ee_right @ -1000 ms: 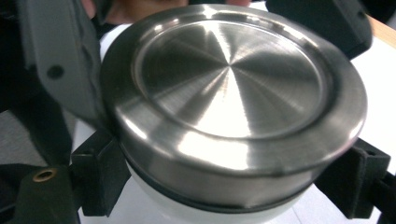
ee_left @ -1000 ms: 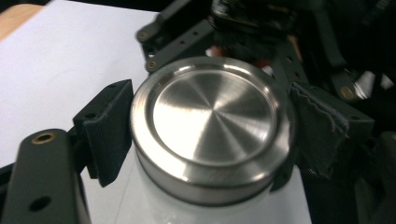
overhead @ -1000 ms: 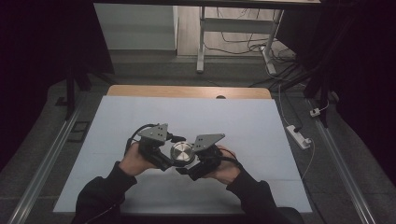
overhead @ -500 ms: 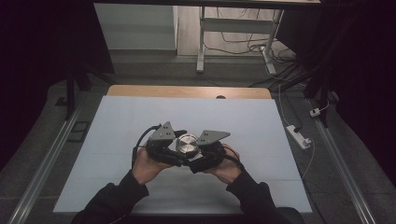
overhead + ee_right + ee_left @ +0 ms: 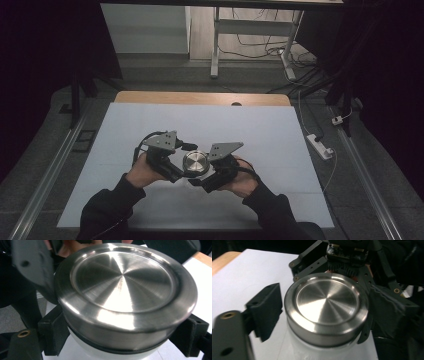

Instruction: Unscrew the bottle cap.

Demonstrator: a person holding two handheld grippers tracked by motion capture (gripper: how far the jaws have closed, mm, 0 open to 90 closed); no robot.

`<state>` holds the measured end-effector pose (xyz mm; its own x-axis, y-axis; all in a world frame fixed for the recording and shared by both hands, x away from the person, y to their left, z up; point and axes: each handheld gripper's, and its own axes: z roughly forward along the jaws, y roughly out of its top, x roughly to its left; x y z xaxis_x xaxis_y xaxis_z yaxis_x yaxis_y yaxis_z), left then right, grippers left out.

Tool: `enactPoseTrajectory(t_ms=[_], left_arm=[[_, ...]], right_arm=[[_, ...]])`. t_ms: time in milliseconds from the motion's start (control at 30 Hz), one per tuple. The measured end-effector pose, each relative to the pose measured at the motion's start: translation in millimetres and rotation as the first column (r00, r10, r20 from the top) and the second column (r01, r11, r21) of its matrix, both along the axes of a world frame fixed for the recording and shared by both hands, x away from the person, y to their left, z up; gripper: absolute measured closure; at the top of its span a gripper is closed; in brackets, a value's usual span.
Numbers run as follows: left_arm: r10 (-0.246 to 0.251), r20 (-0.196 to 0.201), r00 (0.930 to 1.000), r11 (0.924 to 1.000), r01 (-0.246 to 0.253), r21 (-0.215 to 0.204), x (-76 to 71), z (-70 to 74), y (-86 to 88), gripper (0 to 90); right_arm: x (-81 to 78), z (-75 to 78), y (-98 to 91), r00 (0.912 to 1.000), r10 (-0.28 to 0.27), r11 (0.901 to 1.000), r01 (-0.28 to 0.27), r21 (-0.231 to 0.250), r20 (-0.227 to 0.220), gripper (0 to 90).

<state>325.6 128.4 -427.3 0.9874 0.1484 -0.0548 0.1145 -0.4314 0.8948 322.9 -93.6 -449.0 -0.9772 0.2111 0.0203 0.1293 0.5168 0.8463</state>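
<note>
- Under my claws lies a pale, bare sheet (image 5: 250, 125) that covers the table; a strip of wood (image 5: 200, 98) shows at its far edge, beyond both claws.
- The room past that is dim — a grey floor, a white cabinet (image 5: 145, 27), metal table legs (image 5: 216, 45) and a tangle of cables (image 5: 280, 50) far ahead of me.
- Out past my right claw a white power strip (image 5: 320, 146) lies on the floor, just off the sheet's edge.
- Metal rails (image 5: 45, 175) run along the floor on both sides, well outside my hands.
- The jar (image 5: 196, 163) sits right between my two claws, near my side of the sheet.
- Its lid (image 5: 325, 307) is brushed steel — round, with a raised rim and a shallow flat dish in the middle that catches the light.
- Below the lid a dark ring (image 5: 105, 347) runs round, and under that the body is white and cloudy.
- My right claw (image 5: 122, 340) is clamped on the jar just under the lid, one black pad on each side, pressing.
- My left claw (image 5: 322, 312) stands around the lid, its jaws having just been opening; the near pad (image 5: 265, 308) stands off the rim with a gap showing, so it has no hold.
</note>
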Motion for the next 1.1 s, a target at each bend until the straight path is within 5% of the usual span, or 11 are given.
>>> enactPoseTrajectory(t_ms=[233,333,400,500,600,667,833,900,933,1033,1100], left_arm=[[0.023,-0.021,0.9995,0.9995,-0.023,-0.022,1.5,-4.8,-3.0,20.2],[0.087,-0.019,0.9960,0.9959,-0.087,-0.023,-0.7,-4.4,-6.7,20.5],[0.156,-0.007,0.9877,0.9874,-0.157,-0.023,-4.2,-4.3,-11.6,20.6],[0.263,0.018,0.9646,0.9645,-0.263,-0.026,-10.3,-5.0,-20.6,20.6],[0.384,0.051,0.9219,0.9233,-0.383,-0.030,-18.3,-6.3,-30.7,20.4],[0.421,0.068,0.9043,0.9069,-0.420,-0.036,-21.6,-6.7,-35.6,20.1],[0.309,0.006,0.9510,0.9485,-0.308,-0.075,-13.4,3.0,-24.0,6.6],[0.276,0.001,0.9612,0.9581,-0.275,-0.081,-11.9,5.8,-17.0,6.4],[0.221,-0.008,0.9752,0.9723,-0.221,-0.076,-10.0,6.7,-13.7,7.4],[0.116,0.009,0.9932,0.9920,-0.115,-0.052,-7.4,6.2,-7.2,9.3],[0.059,0.021,0.9980,0.9979,-0.059,-0.027,-7.0,3.6,-6.2,12.5]], right_arm=[[0.9,-2.0,-0.1,1.0000,-0.007,0.9999,0.007,-0.012,-0.002,14.6],[2.7,-2.0,-1.4,0.9994,-0.033,0.9994,0.033,-0.011,0.001,14.6],[4.7,-2.0,-3.0,0.9978,-0.066,0.9978,0.066,-0.009,0.009,14.6],[7.1,-2.6,-5.0,0.9938,-0.110,0.9939,0.110,-0.004,0.016,14.6],[9.3,-3.1,-6.6,0.9856,-0.169,0.9857,0.168,0.004,0.016,14.6],[10.1,-3.2,-7.7,0.9814,-0.191,0.9816,0.191,0.007,0.018,14.5],[9.3,0.3,-9.3,0.9845,-0.175,0.9842,0.175,0.027,0.013,14.5],[7.9,2.6,-9.3,0.9898,-0.142,0.9895,0.142,0.030,0.013,14.6],[7.4,3.1,-8.9,0.9919,-0.127,0.9915,0.126,0.030,0.009,14.5],[4.0,3.9,-6.1,0.9980,-0.063,0.9980,0.063,0.012,0.010,14.5],[1.2,3.3,-3.5,0.9997,-0.025,0.9997,0.025,0.005,0.004,14.5]])
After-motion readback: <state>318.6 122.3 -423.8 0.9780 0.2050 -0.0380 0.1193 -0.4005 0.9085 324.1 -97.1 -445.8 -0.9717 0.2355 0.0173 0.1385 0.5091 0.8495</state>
